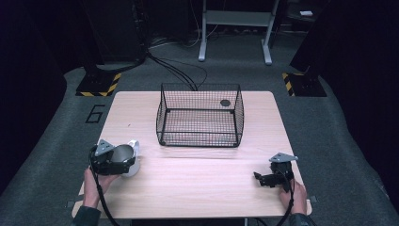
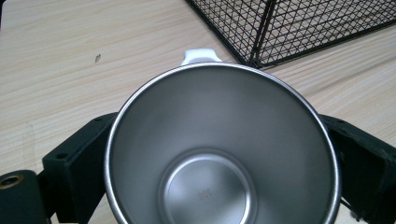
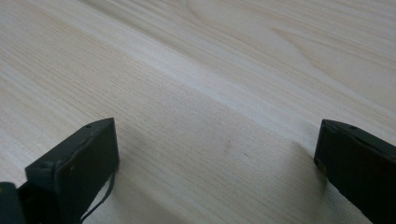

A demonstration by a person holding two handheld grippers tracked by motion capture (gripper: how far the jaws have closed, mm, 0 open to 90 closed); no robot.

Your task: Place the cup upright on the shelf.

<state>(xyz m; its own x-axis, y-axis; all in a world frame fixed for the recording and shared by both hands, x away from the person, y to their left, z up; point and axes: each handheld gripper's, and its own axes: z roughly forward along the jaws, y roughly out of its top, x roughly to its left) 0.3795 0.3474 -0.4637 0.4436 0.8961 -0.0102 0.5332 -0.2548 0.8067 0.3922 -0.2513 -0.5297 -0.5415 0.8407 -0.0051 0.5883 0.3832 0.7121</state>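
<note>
Steel cup [image 2: 219, 149] sits right between the left gripper's [image 1: 114, 160] fingers [image 2: 77, 168], one black pad on each side of the wall, closed onto it. Mouth faces the gripper camera, so the cup is tipped over toward the hand; white handle [image 2: 201, 56] points away, toward the basket [image 1: 200, 115]. Grip across the body rather than the handle makes sense: wider bearing, no twist. Can't tell from the high view whether the cup is lifted or resting on the counter [image 1: 197, 183].

Right gripper [image 1: 270, 179] is idle: fingers [image 3: 77, 163] spread wide, nothing between them, bare wood below. It hovers low at the near right, well apart from everything. Likely just parked out of the way.

Location: cup is at the near left of the counter, left of and nearer than the basket, apart from it. Basket stands in the middle toward the far edge, open top, seemingly empty except for a dark round spot [image 1: 225, 102] at its far right; can't tell if that's inside it or on the counter behind it.

Room: open counter between cup and basket, nothing to dodge. Near-left basket corner [image 2: 254, 58] is the closest snag. Judging by layout, the cup goes up over the wire rim, so it needs height before moving across. Cup is near the left counter edge; little margin outward there.
</note>
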